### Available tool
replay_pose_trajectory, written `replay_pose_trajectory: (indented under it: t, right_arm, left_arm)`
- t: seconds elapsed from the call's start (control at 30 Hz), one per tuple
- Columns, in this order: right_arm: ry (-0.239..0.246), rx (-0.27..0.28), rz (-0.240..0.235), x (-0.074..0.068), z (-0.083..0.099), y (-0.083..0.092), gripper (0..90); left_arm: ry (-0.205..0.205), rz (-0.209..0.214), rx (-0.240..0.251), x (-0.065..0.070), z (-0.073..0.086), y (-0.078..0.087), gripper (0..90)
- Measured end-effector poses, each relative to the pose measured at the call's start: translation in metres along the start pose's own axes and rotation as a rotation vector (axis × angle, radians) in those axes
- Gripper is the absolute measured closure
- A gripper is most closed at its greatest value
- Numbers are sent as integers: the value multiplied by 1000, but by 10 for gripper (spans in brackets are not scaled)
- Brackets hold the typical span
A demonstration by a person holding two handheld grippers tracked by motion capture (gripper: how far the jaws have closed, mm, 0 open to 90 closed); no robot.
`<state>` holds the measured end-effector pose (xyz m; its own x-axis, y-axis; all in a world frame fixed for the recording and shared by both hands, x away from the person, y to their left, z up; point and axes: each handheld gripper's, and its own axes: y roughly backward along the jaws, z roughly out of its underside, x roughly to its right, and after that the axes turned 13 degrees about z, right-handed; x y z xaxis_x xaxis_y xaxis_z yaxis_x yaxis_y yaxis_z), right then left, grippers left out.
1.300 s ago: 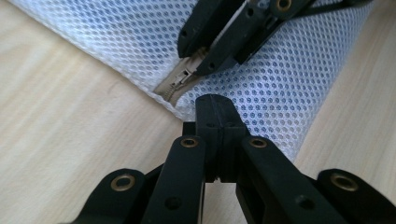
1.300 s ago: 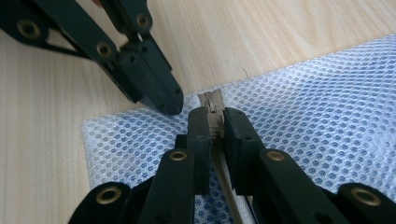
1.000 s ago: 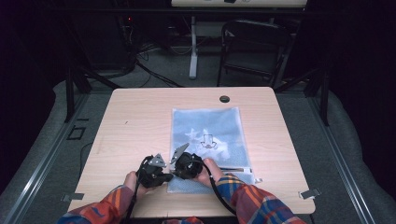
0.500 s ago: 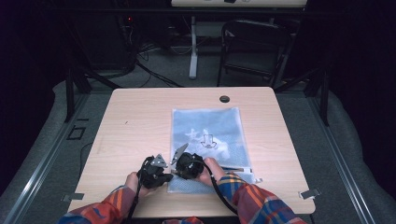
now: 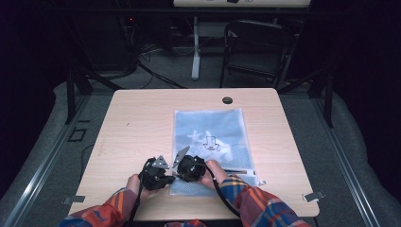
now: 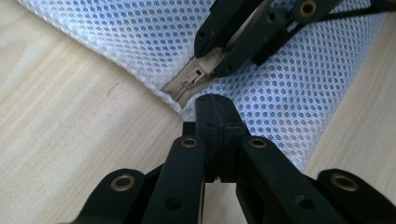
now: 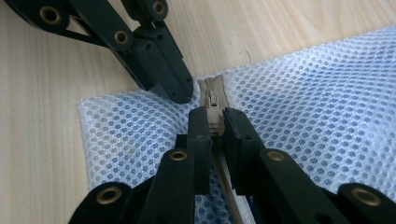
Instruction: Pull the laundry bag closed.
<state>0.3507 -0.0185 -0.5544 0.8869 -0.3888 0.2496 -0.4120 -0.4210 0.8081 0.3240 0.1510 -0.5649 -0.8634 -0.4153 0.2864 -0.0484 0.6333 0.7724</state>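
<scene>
A white and blue mesh bag (image 5: 210, 132) lies flat on the wooden table (image 5: 142, 123). Both grippers meet at its near left corner. My left gripper (image 5: 169, 178) (image 6: 216, 105) has its jaws pressed together on the edge of the mesh (image 6: 140, 42) just beside the zipper's end. My right gripper (image 5: 180, 174) (image 7: 212, 121) faces it, shut on the beige zipper pull (image 7: 214, 109) (image 6: 205, 67). The zipper tape runs back under the right jaws. In the right gripper view the left gripper (image 7: 180, 91) touches the mesh (image 7: 327, 102) a finger's width from the pull.
A round cable hole (image 5: 227, 100) sits at the table's far edge. A dark chair (image 5: 255, 47) and a table leg (image 5: 195, 47) stand beyond it. Bare wood stretches left of the bag. Plaid sleeves (image 5: 265, 203) come over the table's near edge.
</scene>
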Motion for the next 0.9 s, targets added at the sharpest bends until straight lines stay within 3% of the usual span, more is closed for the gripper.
replay_pose_trajectory:
  t: [0.1,0.13,0.37,0.4,0.43,0.63,0.9]
  right_arm:
    - [-5,22,15,-4,-1,0,818]
    - [13,13,13,-3,-2,1,818]
    - [83,-7,66,-10,-5,2,820]
    - [85,-10,71,-10,-5,3,820]
    - [84,-13,71,-11,-5,4,820]
    - [90,-24,70,-9,-5,6,821]
    - [84,-35,57,-4,0,8,820]
  left_arm:
    - [-28,-21,-4,-3,-1,3,899]
    - [0,-17,28,-3,-1,1,899]
    - [18,-45,5,-2,-2,-2,900]
    - [1,-46,-18,-2,-2,-1,900]
    - [18,-46,0,-2,-2,-2,900]
    - [18,-53,2,0,-2,-2,900]
    - [30,-29,16,-2,-1,-2,900]
